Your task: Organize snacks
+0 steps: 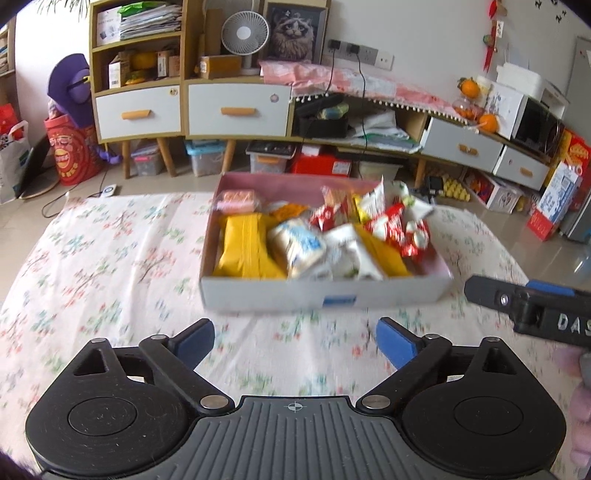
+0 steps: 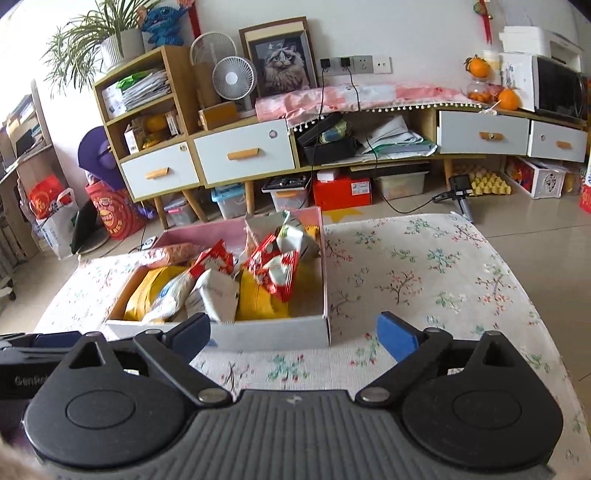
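Observation:
A shallow white cardboard box (image 1: 280, 295) with a pink inside sits on the flowered tablecloth, full of snack packs: yellow packs (image 1: 245, 247), a white and blue bag (image 1: 299, 245), red and white wrappers (image 1: 391, 225) and a pink pack (image 1: 238, 199). My left gripper (image 1: 295, 341) is open and empty, just in front of the box. My right gripper (image 2: 295, 338) is open and empty, near the box's (image 2: 273, 332) front right corner. It also shows at the right of the left wrist view (image 1: 528, 306). The left gripper's body shows in the right wrist view (image 2: 33, 354).
The table's flowered cloth (image 2: 424, 273) spreads left and right of the box. Behind the table stand low cabinets with white drawers (image 1: 236, 109), a fan (image 1: 244, 35), a cat picture (image 2: 282, 66), storage bins on the floor and a microwave (image 2: 557, 86).

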A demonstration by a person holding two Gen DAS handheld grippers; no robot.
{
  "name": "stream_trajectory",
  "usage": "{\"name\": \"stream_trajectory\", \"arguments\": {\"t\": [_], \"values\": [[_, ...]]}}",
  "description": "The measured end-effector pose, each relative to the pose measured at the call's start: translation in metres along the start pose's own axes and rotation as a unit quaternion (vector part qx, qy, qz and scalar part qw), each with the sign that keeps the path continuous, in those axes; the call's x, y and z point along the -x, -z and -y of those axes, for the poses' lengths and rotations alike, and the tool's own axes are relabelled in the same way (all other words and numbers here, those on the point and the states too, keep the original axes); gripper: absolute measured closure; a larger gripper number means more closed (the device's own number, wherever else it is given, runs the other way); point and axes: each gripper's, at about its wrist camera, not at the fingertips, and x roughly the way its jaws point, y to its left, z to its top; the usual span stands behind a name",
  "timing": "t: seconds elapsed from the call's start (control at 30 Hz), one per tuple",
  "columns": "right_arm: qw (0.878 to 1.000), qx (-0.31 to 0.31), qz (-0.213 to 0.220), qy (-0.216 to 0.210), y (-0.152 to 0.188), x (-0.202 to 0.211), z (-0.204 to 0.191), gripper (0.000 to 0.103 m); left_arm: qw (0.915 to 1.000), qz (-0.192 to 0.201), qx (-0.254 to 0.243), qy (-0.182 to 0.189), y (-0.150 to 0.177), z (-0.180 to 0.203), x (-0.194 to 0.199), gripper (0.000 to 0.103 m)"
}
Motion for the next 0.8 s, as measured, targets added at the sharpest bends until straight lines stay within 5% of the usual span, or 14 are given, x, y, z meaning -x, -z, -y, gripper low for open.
{"name": "stream_trajectory", "arguments": {"t": [0.33, 0.8], "values": [[0.999, 0.030, -0.016, 0.033, 0.012, 0.024, -0.011, 0.000, 0.9986, -0.017, -0.027, -0.043, 0.031, 0.009, 0.032, 0.004], [0.995, 0.059, -0.056, 0.065, 0.022, 0.040, -0.022, 0.000, 0.9974, -0.045, 0.013, -0.055, 0.031, 0.001, 0.054, 0.000]]}}
